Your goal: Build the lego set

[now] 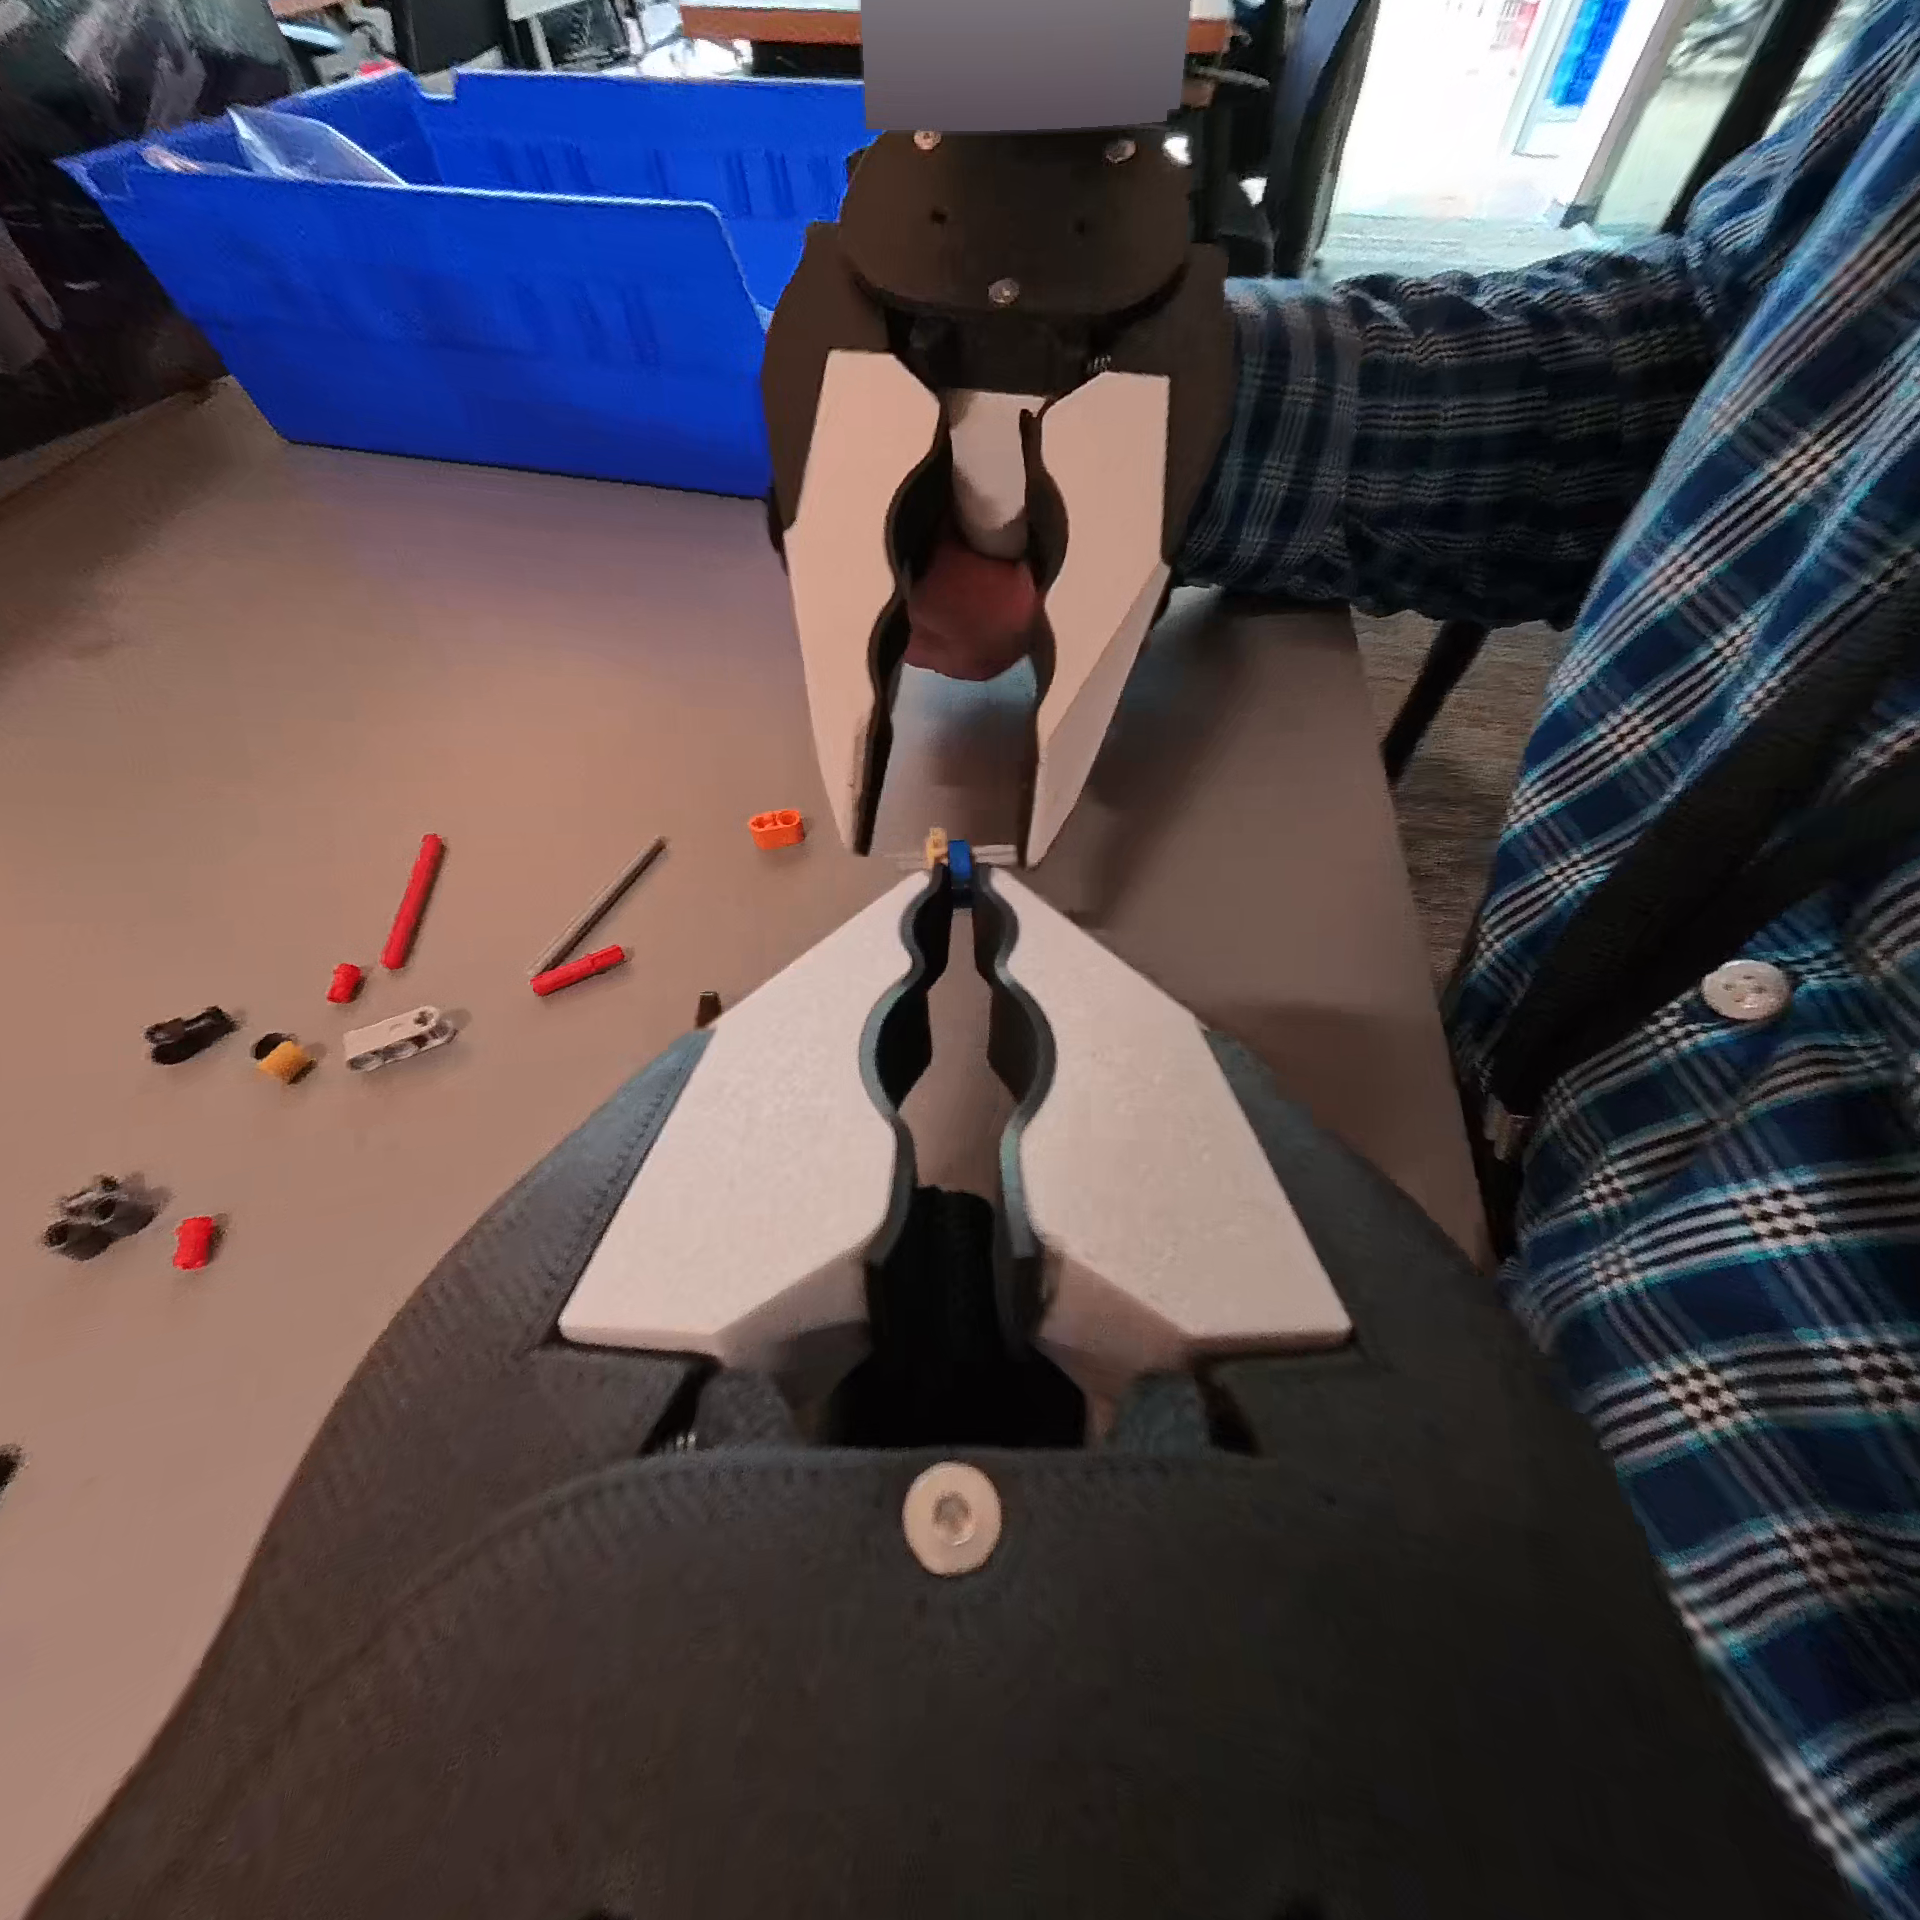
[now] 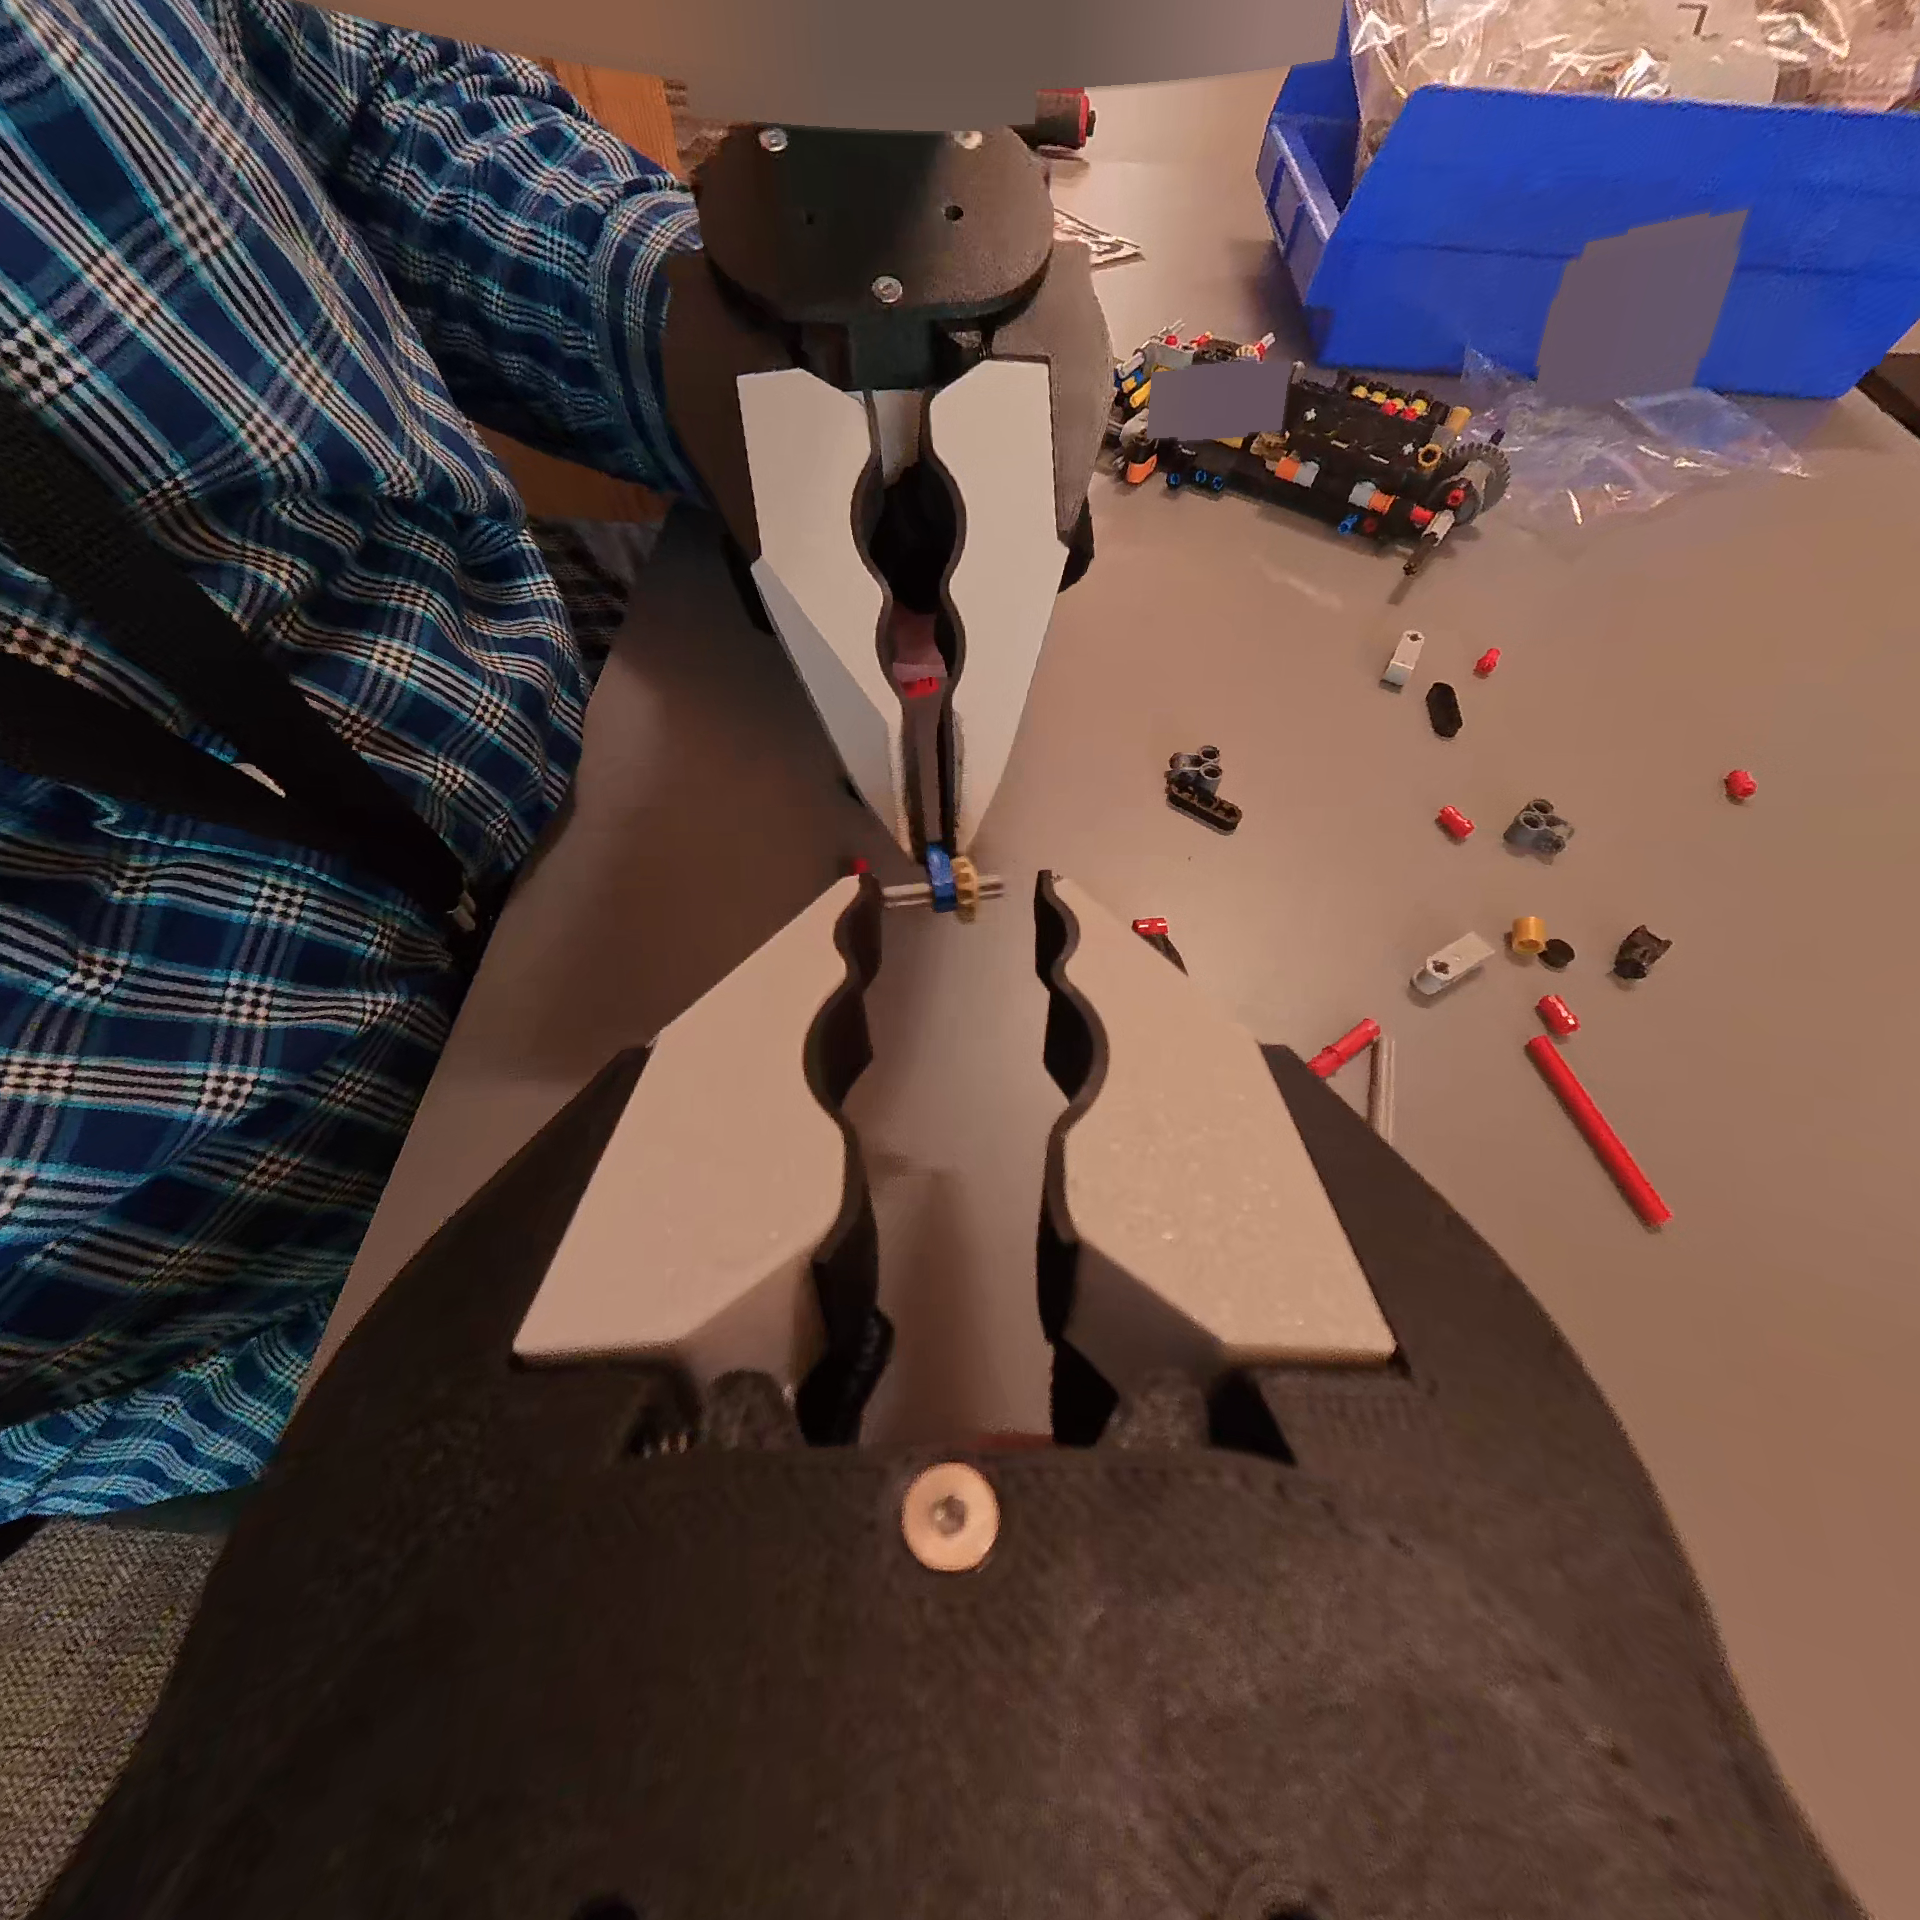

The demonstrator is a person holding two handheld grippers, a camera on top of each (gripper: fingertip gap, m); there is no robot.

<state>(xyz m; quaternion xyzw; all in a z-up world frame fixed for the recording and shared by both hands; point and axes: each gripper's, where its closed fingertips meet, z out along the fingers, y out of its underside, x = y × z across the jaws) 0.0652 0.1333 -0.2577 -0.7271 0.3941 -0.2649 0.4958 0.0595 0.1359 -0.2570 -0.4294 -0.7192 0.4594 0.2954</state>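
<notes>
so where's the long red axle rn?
The long red axle lies on the table, low right in the right wrist view, beside a grey axle, right of the right hand-held gripper.

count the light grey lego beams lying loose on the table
2. far light grey beam beside a black piece; near light grey beam left of the yellow bush. More may be hidden.

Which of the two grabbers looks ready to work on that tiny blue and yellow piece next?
Probably the right gripper. Its jaws stand open facing the small axle assembly, which the left gripper already pinches shut by the blue piece, so the left seems busy holding.
</notes>
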